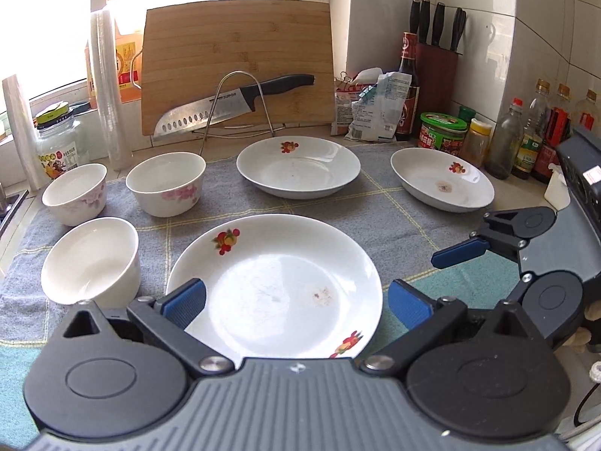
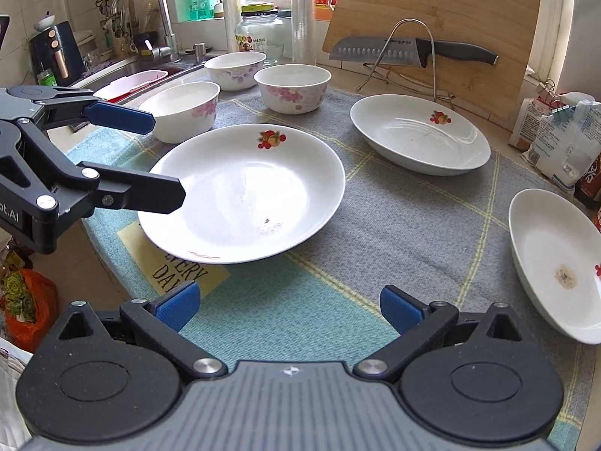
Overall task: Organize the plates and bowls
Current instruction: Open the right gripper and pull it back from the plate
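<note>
Three white fruit-print plates lie on a grey checked cloth: a near plate, a far middle plate and a right plate. Three white floral bowls stand at the left: near, far left and far middle. My left gripper is open, its jaws spread over the near plate's near rim. My right gripper is open and empty above the cloth, right of the near plate; it also shows in the left wrist view.
A bamboo cutting board leans at the back with a knife on a wire rack. Bottles and jars, a knife block and bags line the right. A sink and faucet lie left.
</note>
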`<state>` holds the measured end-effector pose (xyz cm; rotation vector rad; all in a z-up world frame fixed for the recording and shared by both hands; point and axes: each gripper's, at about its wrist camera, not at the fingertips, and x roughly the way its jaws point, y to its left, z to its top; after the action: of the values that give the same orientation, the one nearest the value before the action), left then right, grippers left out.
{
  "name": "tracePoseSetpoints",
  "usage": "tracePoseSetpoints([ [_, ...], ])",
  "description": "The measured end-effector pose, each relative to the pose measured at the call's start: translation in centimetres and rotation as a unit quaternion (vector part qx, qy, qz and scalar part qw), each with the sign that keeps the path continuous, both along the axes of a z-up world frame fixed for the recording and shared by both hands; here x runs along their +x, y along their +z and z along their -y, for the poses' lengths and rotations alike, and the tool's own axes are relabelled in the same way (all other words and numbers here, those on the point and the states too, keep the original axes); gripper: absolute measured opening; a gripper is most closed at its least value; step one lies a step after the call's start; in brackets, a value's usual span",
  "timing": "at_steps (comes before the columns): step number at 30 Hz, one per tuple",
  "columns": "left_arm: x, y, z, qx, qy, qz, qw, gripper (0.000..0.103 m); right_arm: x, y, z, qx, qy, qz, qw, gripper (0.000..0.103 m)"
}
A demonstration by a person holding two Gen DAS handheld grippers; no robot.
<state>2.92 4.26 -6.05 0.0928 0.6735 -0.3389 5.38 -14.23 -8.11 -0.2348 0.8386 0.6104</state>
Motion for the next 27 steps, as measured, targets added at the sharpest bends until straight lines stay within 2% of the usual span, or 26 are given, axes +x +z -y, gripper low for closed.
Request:
tracePoseSetpoints([
  [16,1.0,-0.9,-4.2,0.006,-0.041,-0.016,0.9990,0.102,-1.1,-2.6,-6.3,-0.023,-0.022,0.018,0.999,0.103],
  [27,2.7,-0.2,-5.1,0.011,-0.094,-0.023,0.9953,0.102,-0.7,-3.2,-7.0,-0.011,-0.052,0.029,0.998,0.103],
])
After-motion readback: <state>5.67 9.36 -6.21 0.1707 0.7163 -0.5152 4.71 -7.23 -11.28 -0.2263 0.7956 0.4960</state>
